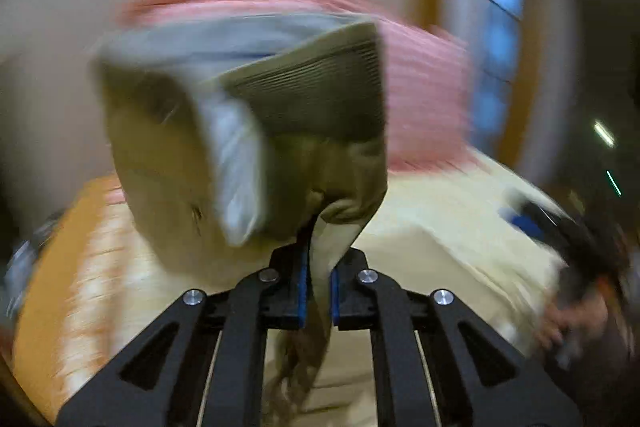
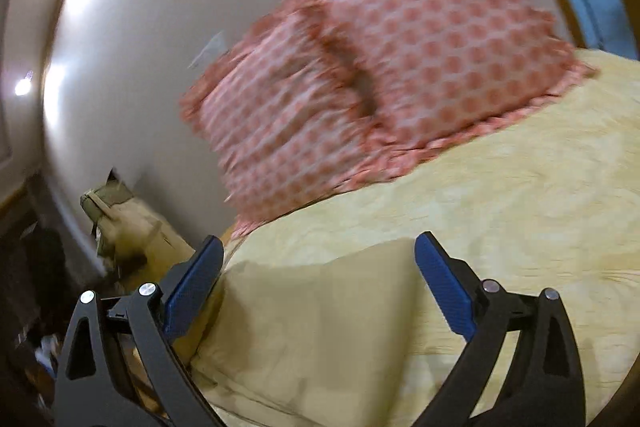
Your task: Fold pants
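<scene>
Left tool [image 1: 319,291] clamps pants [image 1: 248,131], lifted above bed [image 2: 500,211]; right tool [image 2: 320,291] wide open, empty. Next: spread pants flat on bed.

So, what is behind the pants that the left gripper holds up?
Behind the pants, held by the left gripper, pink pillows show above and beside them, on the yellow bedspread. The pillows' middle and the wall behind are covered.

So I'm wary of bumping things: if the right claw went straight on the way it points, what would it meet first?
Probably the yellow bedspread: the open right claw hangs above it, aimed along the bed. Beyond lie the pink patterned pillows, though depth is unclear.
</scene>
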{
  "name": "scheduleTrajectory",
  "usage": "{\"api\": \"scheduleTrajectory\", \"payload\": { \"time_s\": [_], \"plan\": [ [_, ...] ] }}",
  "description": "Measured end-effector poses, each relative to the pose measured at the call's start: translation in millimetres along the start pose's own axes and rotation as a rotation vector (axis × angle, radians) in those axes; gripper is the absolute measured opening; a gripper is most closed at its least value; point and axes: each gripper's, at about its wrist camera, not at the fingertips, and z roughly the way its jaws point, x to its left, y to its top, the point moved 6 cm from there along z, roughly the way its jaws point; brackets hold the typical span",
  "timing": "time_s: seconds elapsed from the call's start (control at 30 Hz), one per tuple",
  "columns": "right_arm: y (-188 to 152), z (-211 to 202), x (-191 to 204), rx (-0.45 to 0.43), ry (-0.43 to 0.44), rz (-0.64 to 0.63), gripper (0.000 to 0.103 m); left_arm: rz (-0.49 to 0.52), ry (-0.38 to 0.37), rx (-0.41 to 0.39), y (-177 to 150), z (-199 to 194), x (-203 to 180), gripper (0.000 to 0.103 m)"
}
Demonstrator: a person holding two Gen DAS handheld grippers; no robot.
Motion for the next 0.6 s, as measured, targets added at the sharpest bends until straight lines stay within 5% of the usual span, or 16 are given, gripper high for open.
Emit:
{"api": "scheduleTrajectory", "payload": {
  "time_s": [0.1, 0.2, 0.3, 0.33, 0.37, 0.4, 0.47, 0.6],
  "plan": [
    [-0.4, 0.8, -21.1, 0.03, -0.002, 0.085, 0.099, 0.138, -0.144, 0.139, -37.5, 46.5, -66.5, 0.009],
    [-9.4, 12.4, -38.2, 0.123, 0.049, 0.204, 0.1, 0.15, -0.232, 0.275, -75.6, 68.9, -86.6, 0.011],
    [-22.5, 30.3, -47.1, 0.231, 0.075, 0.266, 0.1, 0.117, -0.253, 0.225, -74.6, 40.8, -72.3, 0.024],
    [-26.5, 35.2, -47.8, 0.259, 0.074, 0.269, 0.1, 0.104, -0.253, 0.187, -70.1, 26.1, -63.4, 0.042],
    [-31.3, 39.8, -47.7, 0.285, 0.066, 0.266, 0.099, 0.083, -0.218, 0.131, -59.7, 10.0, -46.9, 0.067],
    [-36.1, 46.1, -46.3, 0.315, 0.052, 0.245, 0.099, 0.063, -0.162, 0.087, -52.5, -1.9, -27.4, 0.076],
    [-44.9, 56.6, -42.5, 0.36, 0.032, 0.198, 0.091, -0.009, -0.047, 0.073, -47.8, -9.3, 24.6, 0.079],
    [-61.9, 79.8, -38.5, 0.436, -0.036, 0.099, 0.076, -0.219, 0.026, 0.247, -70.7, 28.5, 107.8, 0.073]
  ]
}}
